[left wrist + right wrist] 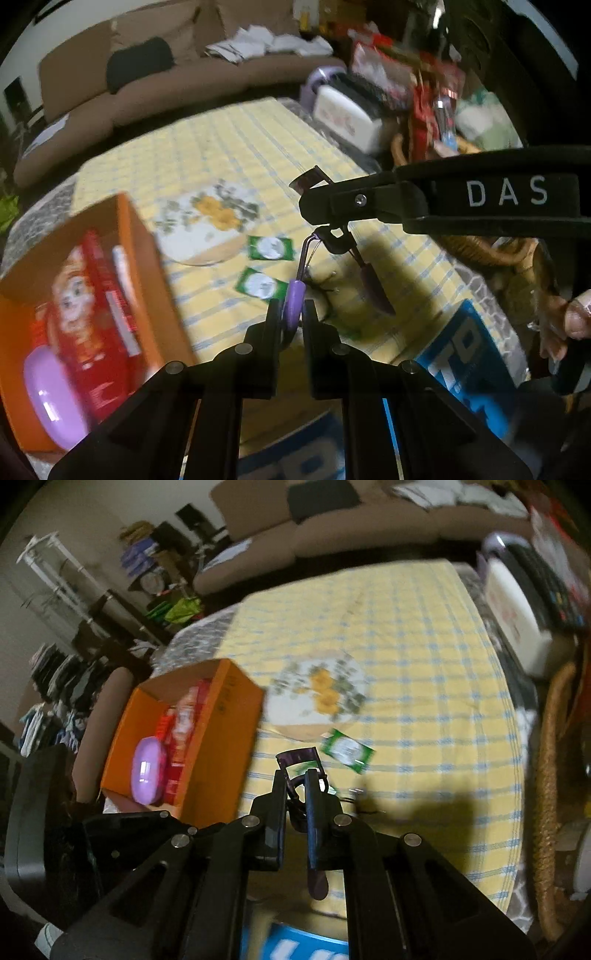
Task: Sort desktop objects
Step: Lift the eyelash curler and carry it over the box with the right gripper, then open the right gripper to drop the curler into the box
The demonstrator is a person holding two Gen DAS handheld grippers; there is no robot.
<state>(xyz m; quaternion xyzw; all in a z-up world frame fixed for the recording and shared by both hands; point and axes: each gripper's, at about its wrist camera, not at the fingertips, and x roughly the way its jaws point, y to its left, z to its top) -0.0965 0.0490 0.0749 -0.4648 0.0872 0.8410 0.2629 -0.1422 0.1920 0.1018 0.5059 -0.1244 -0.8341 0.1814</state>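
A purple eyelash curler [293, 295] hangs in the air above the yellow checked tablecloth [229, 147], held by both grippers. My left gripper [291, 310] is shut on one lilac handle. The other, darker handle [375, 286] hangs free. My right gripper [317, 210] comes in from the right and is shut on the hinge just below the curler's head [308, 179]. In the right wrist view the right gripper [296, 779] pinches the curler, whose head [299, 755] sticks out past the tips and whose handle [317, 880] hangs below.
An orange box [144, 258] [221, 734] stands at the left with red packets and a purple oval case [146, 771]. Beside it lie a floral plate [207, 229] and two green sachets [269, 247]. A blue box [465, 350], a wicker basket [546, 775] and a person's hand [576, 317] are at the right.
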